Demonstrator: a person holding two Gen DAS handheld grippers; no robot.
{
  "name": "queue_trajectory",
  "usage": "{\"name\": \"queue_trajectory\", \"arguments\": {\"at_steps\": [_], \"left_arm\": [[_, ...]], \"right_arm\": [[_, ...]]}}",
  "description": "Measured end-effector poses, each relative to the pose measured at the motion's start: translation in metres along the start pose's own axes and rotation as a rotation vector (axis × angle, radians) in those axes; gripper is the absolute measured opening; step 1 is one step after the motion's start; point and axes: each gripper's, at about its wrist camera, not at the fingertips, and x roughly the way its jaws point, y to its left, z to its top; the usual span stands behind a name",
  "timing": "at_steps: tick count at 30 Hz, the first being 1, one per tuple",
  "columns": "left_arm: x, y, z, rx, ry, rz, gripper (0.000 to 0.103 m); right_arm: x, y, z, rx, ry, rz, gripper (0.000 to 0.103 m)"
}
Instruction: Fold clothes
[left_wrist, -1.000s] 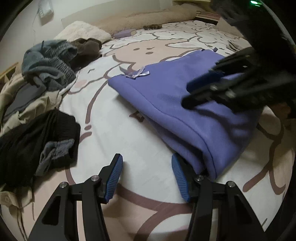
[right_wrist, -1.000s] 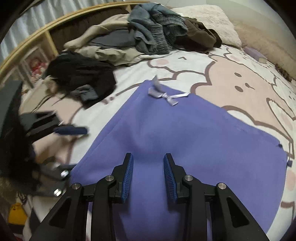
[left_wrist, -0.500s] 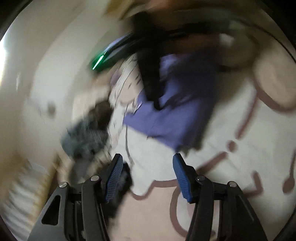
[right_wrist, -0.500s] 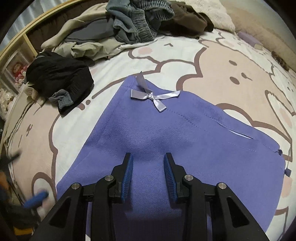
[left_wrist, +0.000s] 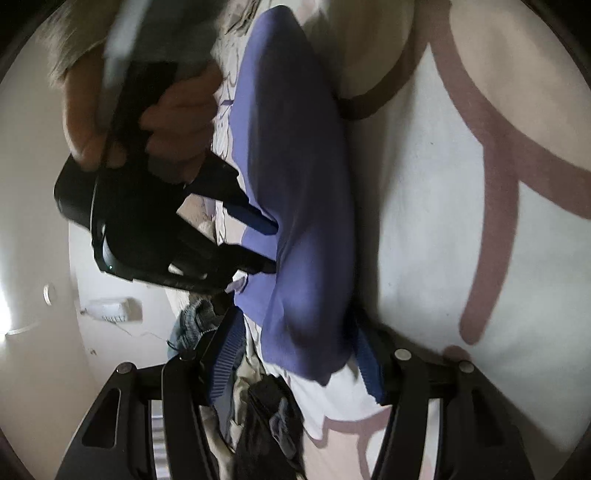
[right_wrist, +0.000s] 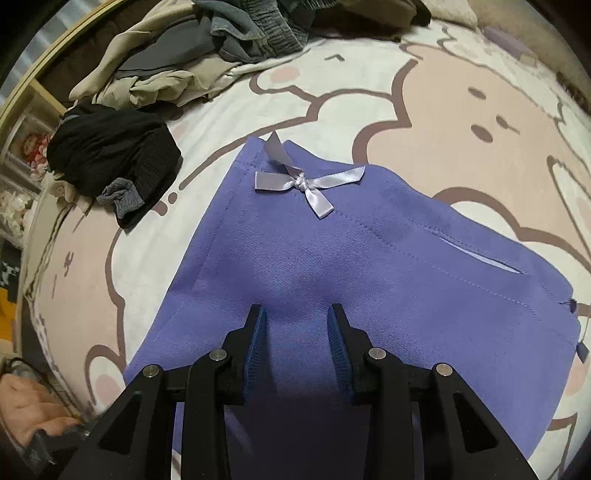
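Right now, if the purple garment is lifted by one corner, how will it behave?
The purple garment would probably flop and unfold: its layers lie soft and bulge at the fold. The thick twill weave suggests some weight and decent grip. The satin bow would likely dangle.

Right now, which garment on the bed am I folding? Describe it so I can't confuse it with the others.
On the cartoon-print bedspread, clothes lie heaped along the far edge: a beige and grey pile and a black garment. Nearer, spread flat under the right gripper, lies the purple garment. It is the only purple piece and has a pale satin bow at its top edge.
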Motion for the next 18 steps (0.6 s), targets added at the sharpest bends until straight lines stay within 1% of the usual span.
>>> {"name": "queue_trajectory", "arguments": {"at_steps": [5,6,8,10,11,14,15,17,18], "left_arm": [[0.002,-0.006,0.003,0.063,-0.005,0.032,0.056],[0.0,-0.006,0.003,0.075,-0.012,0.026,0.056],[-0.005,-0.002,0.005,0.071,-0.029,-0.02,0.056],[-0.003,-0.001,0.006,0.075,-0.032,-0.025,0.057],[0.0,-0.003,0.007,0.09,-0.032,-0.008,0.057],[0.017,-0.006,0.012,0.138,-0.005,0.075,0.058],[0.022,-0.004,0.012,0.14,0.004,0.093,0.06],[0.03,0.001,0.012,0.131,0.016,0.117,0.068],[0.033,0.004,0.011,0.122,0.019,0.119,0.069]], "right_arm": [[0.003,-0.011,0.008,0.049,0.055,0.065,0.035],[0.004,-0.012,0.009,0.055,0.062,0.077,0.035],[0.004,-0.013,0.009,0.062,0.067,0.089,0.035],[0.004,-0.013,0.009,0.062,0.066,0.092,0.035],[0.004,-0.013,0.008,0.062,0.065,0.092,0.035],[0.004,-0.013,0.008,0.06,0.064,0.092,0.035],[0.004,-0.013,0.008,0.057,0.064,0.092,0.035],[0.004,-0.014,0.008,0.053,0.067,0.095,0.035],[0.005,-0.014,0.009,0.053,0.068,0.097,0.035]]}}
